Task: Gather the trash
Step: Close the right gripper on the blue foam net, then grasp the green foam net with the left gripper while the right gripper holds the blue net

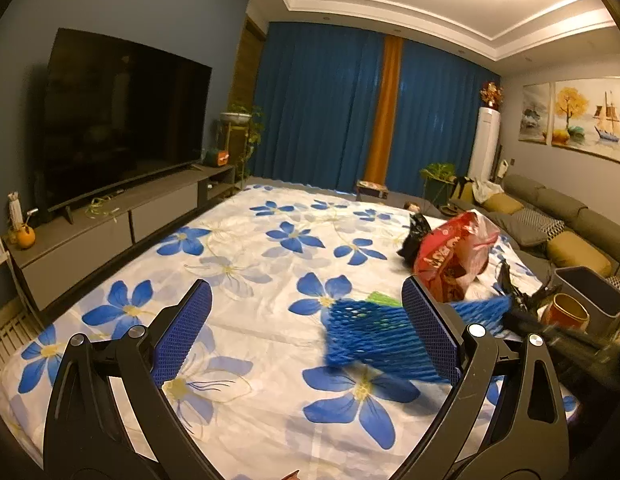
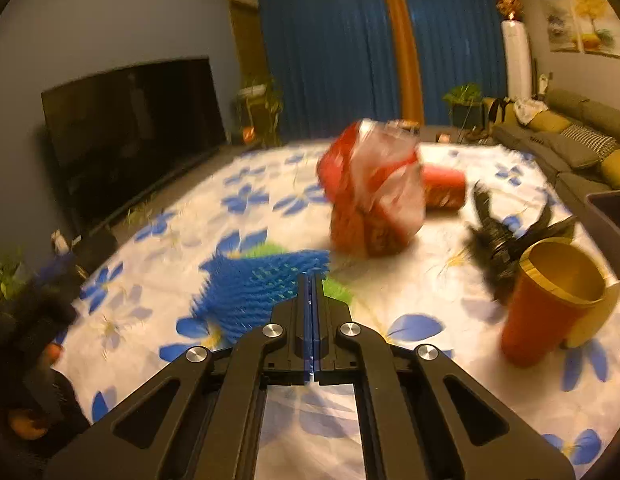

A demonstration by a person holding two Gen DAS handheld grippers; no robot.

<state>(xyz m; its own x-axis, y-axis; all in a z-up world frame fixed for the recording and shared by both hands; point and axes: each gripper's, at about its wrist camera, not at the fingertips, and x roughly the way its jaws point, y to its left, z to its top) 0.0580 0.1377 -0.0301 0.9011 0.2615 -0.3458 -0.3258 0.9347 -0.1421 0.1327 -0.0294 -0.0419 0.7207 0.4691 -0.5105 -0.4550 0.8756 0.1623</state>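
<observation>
Right wrist view, centre: the right gripper [image 2: 313, 280] is clamped on the blue foam net [image 2: 250, 288], likely lifting it for the bin [image 1: 590, 300].

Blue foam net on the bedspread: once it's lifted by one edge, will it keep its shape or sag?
The blue foam net looks like open mesh sleeving, so probably very light and floppy; pinched at one edge by the right gripper, jaws together, it likely drapes. Its soft weave should compress and resist slipping. On the bedspread it seems more apt to drag or fold than roll.

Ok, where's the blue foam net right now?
The blue foam net is pinched in the right gripper, over the floral bedsheet, in front of the red snack bag.
</observation>
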